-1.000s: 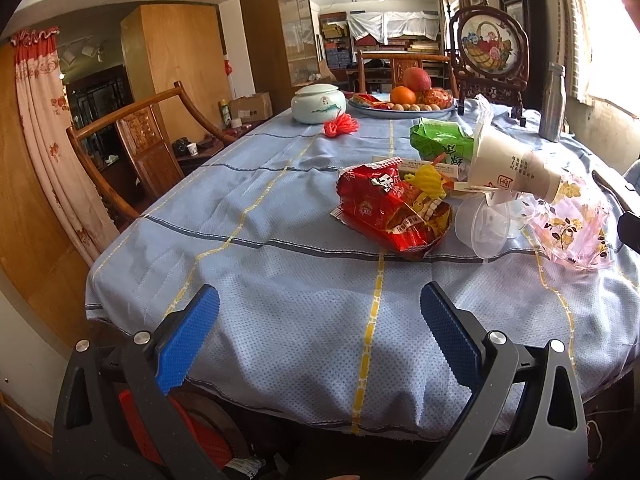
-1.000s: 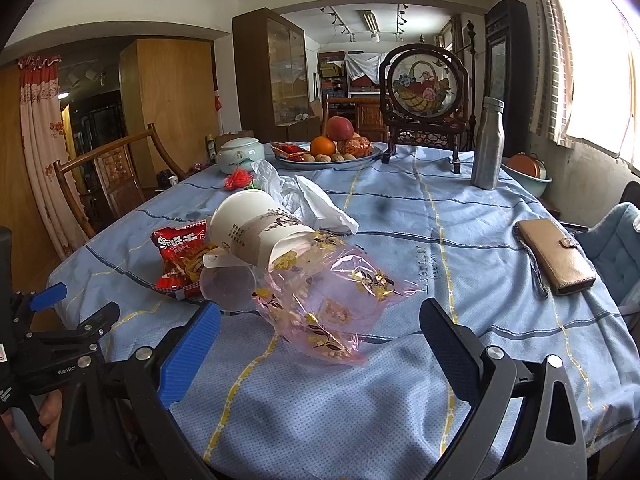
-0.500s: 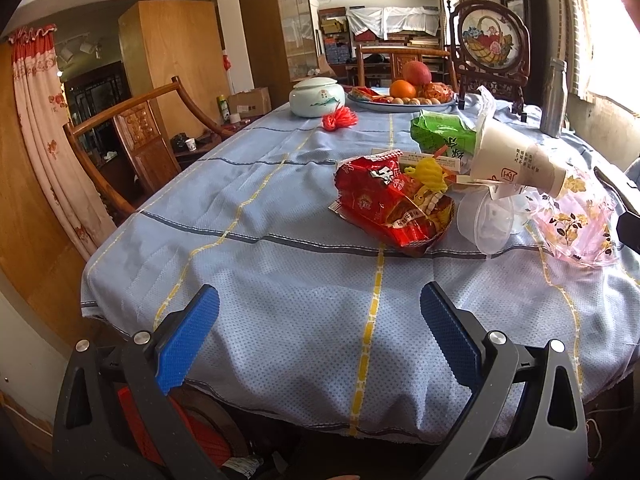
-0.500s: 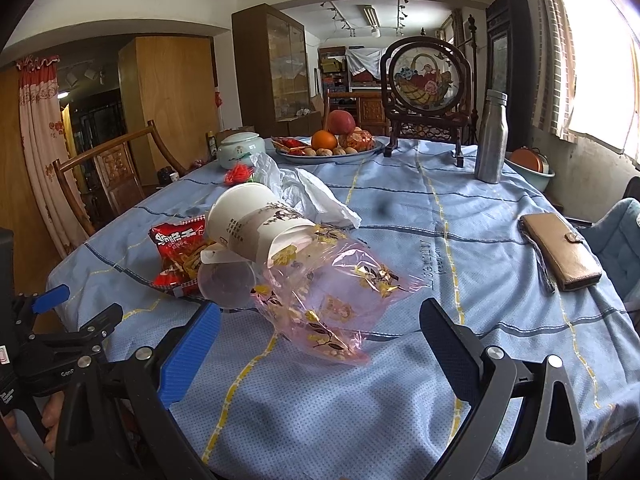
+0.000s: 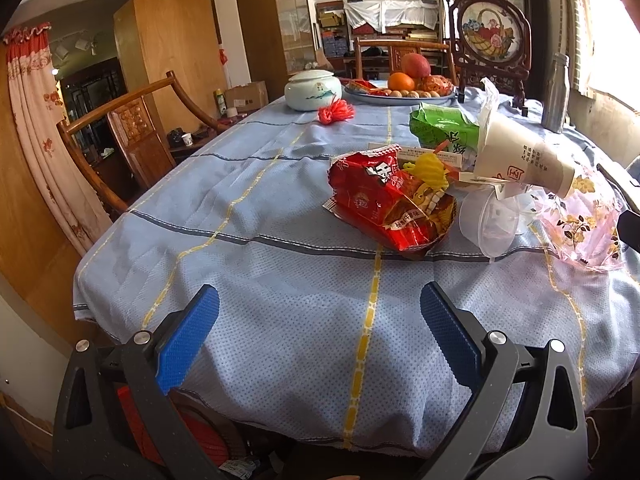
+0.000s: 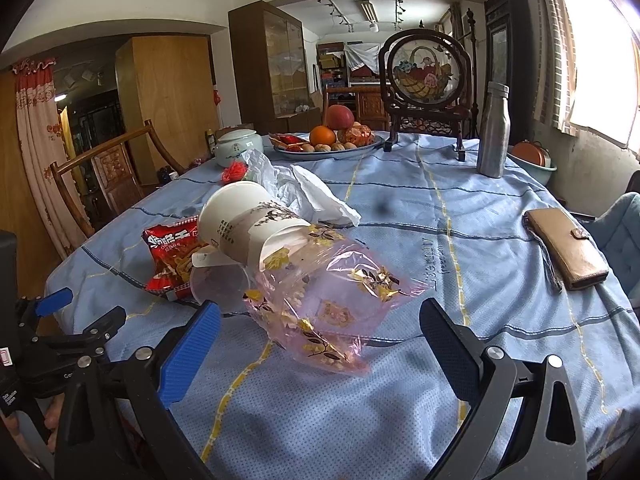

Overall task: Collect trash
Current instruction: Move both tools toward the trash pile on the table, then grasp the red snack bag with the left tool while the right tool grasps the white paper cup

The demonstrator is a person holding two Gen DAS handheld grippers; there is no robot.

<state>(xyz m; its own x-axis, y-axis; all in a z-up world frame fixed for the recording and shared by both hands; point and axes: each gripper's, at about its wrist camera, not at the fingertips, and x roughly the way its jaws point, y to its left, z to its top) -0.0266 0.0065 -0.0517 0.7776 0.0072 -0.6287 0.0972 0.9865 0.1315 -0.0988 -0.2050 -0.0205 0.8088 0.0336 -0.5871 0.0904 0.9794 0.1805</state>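
Note:
Trash lies in a pile on the blue tablecloth [image 5: 280, 280]. A red snack bag [image 5: 384, 204] [image 6: 172, 256] lies nearest my left gripper. Beside it lie a tipped white paper cup [image 5: 524, 160] [image 6: 248, 228], a clear plastic cup [image 5: 488, 224] [image 6: 216, 284], a pink flowered plastic bag [image 5: 580, 220] [image 6: 324, 308], a green packet [image 5: 444, 128] and a white crumpled bag [image 6: 304, 188]. My left gripper [image 5: 320, 332] is open and empty over the table's near edge. My right gripper [image 6: 320, 340] is open and empty, just short of the pink bag.
A fruit plate [image 6: 328, 144], white lidded jar [image 5: 314, 88], red tassel [image 5: 336, 112], framed screen [image 6: 424, 76] and steel bottle [image 6: 494, 128] stand farther back. A brown wallet [image 6: 568, 252] lies at the right. A wooden chair [image 5: 132, 136] stands at the left.
Both grippers have drifted slightly closer to the table and the trash pile. Nothing was taken hold of; jaws stay open.

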